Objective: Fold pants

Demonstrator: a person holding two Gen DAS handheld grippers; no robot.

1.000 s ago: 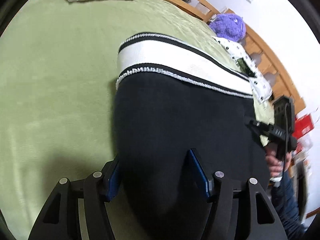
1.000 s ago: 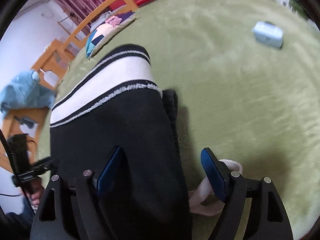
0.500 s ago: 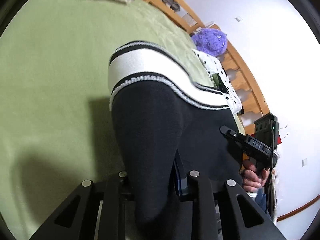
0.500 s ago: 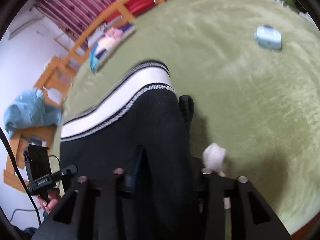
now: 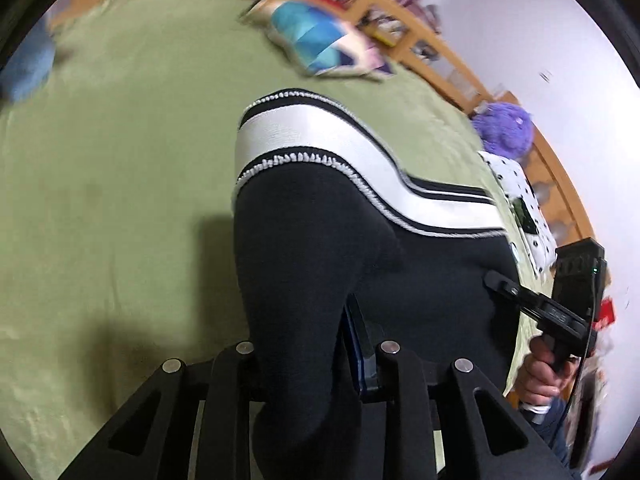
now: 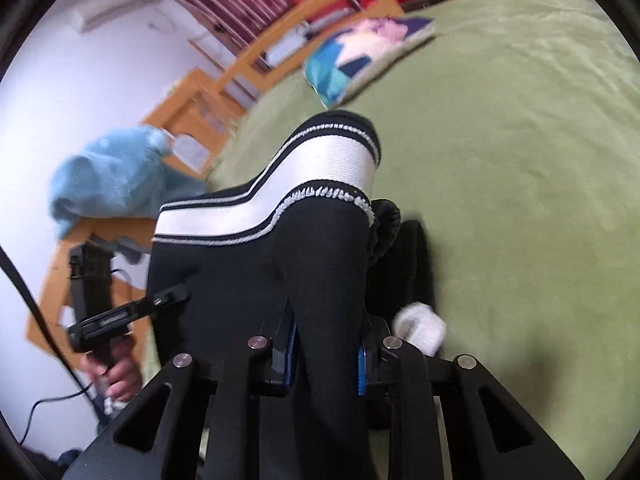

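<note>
The pants (image 5: 304, 264) are a matt black, finely knitted cloth, with a smoother, faintly ribbed white elastic waistband (image 5: 320, 140) edged in raised white stitching, and they lie on a bed (image 5: 120, 168) covered in a soft, short-napped green fleece that looks slightly nubbly. The left gripper (image 5: 304, 364) and right gripper (image 6: 326, 354) are matt black plastic with small bright metal pins and glossy blue pads (image 6: 291, 344). The bed rail (image 6: 256, 56) is smooth, lightly glossy orange wood, while a blue towel (image 6: 112, 168) and a purple toy (image 5: 506, 130) look fluffy.
</note>
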